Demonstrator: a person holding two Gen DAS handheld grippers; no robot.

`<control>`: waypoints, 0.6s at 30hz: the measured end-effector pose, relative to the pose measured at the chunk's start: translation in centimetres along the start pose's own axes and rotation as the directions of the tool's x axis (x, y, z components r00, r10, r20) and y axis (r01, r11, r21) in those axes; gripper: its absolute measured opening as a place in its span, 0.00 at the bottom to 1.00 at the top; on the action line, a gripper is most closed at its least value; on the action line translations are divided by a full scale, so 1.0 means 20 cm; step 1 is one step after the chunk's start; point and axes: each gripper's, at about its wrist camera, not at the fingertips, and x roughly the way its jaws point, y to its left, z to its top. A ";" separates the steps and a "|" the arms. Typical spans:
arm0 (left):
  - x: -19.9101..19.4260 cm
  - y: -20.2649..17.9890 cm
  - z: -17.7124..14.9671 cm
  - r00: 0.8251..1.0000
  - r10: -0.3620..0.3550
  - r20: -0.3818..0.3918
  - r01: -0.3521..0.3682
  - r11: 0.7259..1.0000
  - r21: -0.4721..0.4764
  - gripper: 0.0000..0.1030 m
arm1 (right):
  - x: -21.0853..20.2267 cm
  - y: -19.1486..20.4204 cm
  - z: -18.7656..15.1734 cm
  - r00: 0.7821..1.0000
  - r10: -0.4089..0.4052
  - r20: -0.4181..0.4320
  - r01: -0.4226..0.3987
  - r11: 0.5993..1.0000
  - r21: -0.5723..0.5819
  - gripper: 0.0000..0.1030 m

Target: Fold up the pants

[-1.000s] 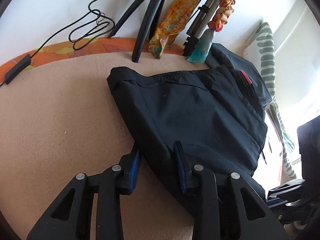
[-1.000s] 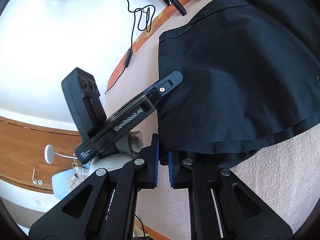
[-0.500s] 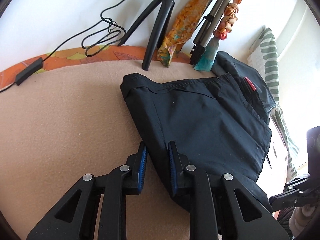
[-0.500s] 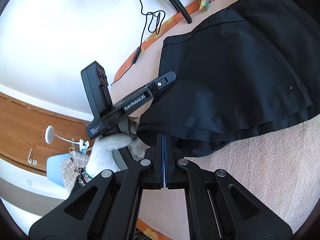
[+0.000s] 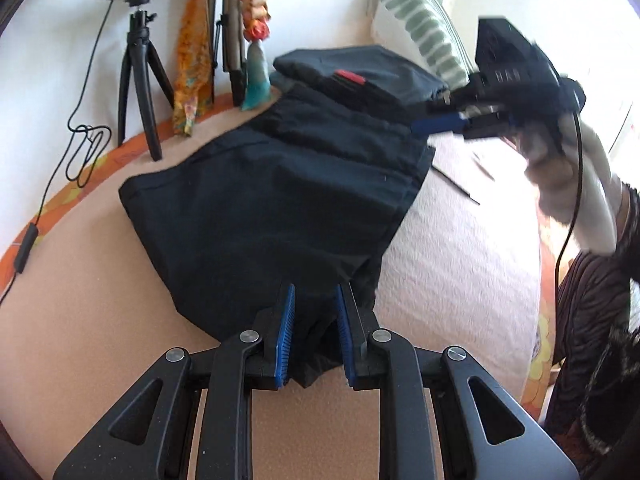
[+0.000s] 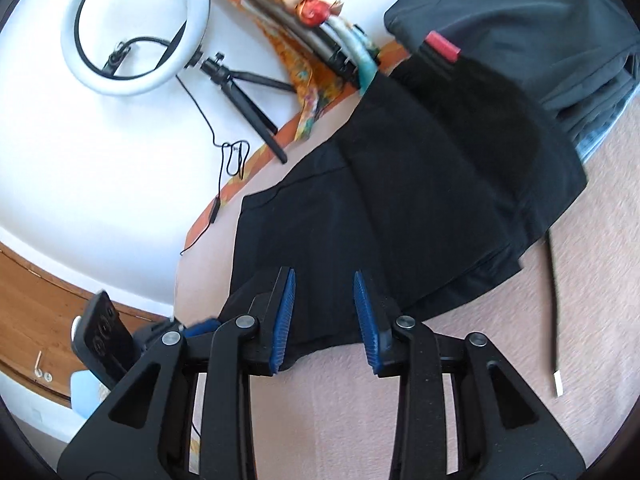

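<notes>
Black pants (image 5: 280, 200) lie folded on a beige blanket (image 5: 100, 340). My left gripper (image 5: 316, 336) is at their near edge, its blue pads closed on a bunched fold of the fabric, with a corner hanging below. In the right wrist view the pants (image 6: 400, 200) spread out ahead. My right gripper (image 6: 325, 316) stands over their near hem with its jaws opening; cloth lies under the gap, and the pads do not press it. Seen from the left wrist, the right gripper (image 5: 440, 125) is blurred at the pants' far right corner, held by a gloved hand (image 5: 560, 168).
A second dark garment with a red tag (image 5: 360, 72) lies behind the pants, beside a striped pillow (image 5: 416, 28). A ring light (image 6: 136, 28) on a tripod (image 5: 140, 80), hanging scarves (image 5: 192, 60) and a cable (image 5: 80, 152) line the back wall. A dark cord (image 6: 554, 300) crosses the blanket at right.
The right gripper was shut on the pants' edge beside the left one; now it has let go, opened and swung away to the right. The left gripper closed on the fabric and moved with it.
</notes>
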 end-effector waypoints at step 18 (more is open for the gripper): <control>-0.02 0.02 -0.18 1.000 -0.029 -0.003 0.029 0.994 -0.106 0.18 | 0.17 -0.32 0.29 0.982 -0.112 -0.150 0.110 0.994 -0.019 0.42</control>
